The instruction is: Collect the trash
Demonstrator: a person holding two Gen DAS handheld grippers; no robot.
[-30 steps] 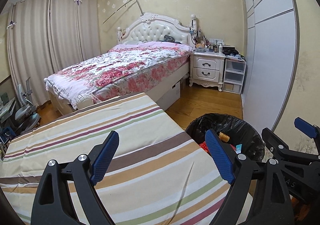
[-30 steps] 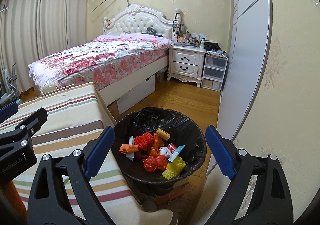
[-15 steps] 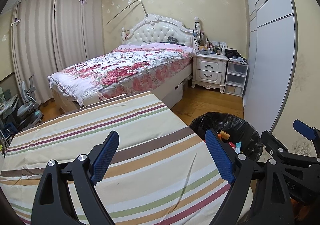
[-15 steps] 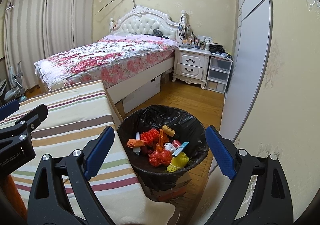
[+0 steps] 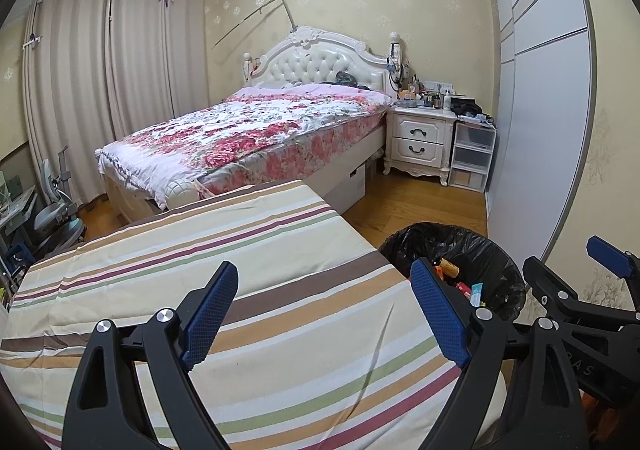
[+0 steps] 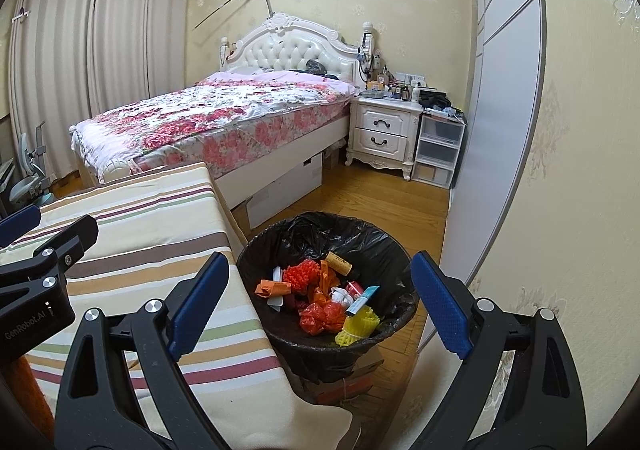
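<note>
Both grippers agape — trash bin (image 6: 326, 346) full.

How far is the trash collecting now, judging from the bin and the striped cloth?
Done: the black-lined bin holds red and yellow foam nets, a cork and wrappers. In hand: nothing; the left gripper and right gripper both stand open and empty. Left: the striped cloth shows no trash in either view, so little seems to remain.
</note>
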